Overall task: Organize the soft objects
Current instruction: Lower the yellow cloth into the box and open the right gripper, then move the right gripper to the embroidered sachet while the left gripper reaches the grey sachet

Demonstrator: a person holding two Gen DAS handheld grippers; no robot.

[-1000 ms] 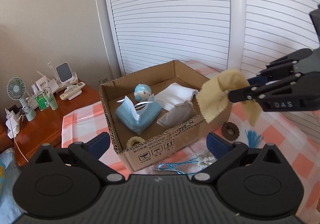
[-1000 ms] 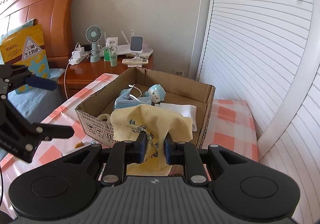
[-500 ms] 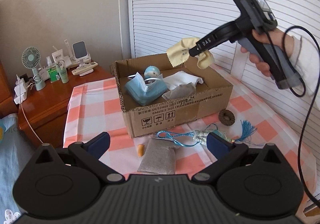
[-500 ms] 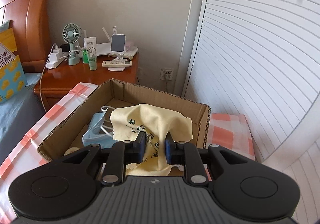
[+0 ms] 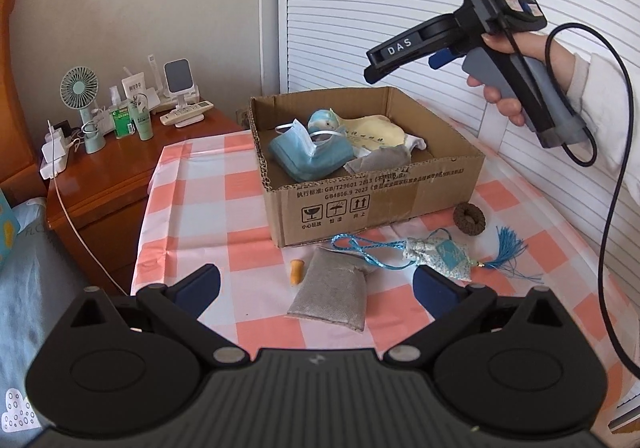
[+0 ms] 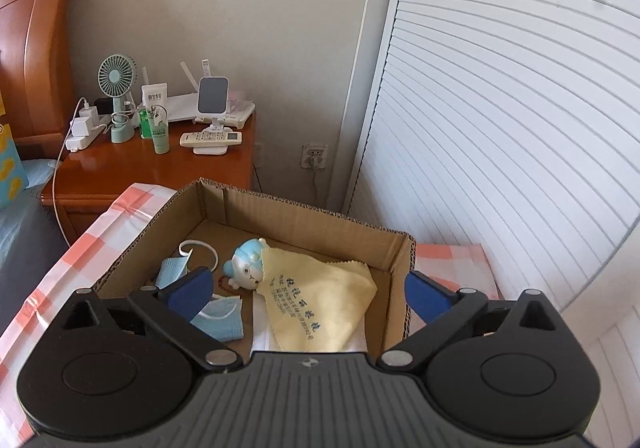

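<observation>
Around the box [image 5: 372, 203] on the checked worktop [image 5: 200, 215] we see a grey pouch [image 5: 332, 292], an orange bit [image 5: 296, 271], a sachet [image 5: 440, 254] with blue cord and tassel, and a brown ring [image 5: 469, 216], all in the lower centre of the left view. A nightstand [image 5: 108, 175] with a fan [image 5: 80, 87] stands at left, just beside the worktop.

The yellow cloth [image 6: 316, 308] lies flat inside the box, printed side up, one corner over the blue toy [image 6: 248, 268], beside the masks [image 6: 216, 316].

Our right tool [image 6: 306, 292] hangs above the box, fingers apart and empty; our left tool [image 5: 316, 284] is likewise spread, low over the pouch. The box's far wall sits near the louvred doors [image 6: 500, 107].
</observation>
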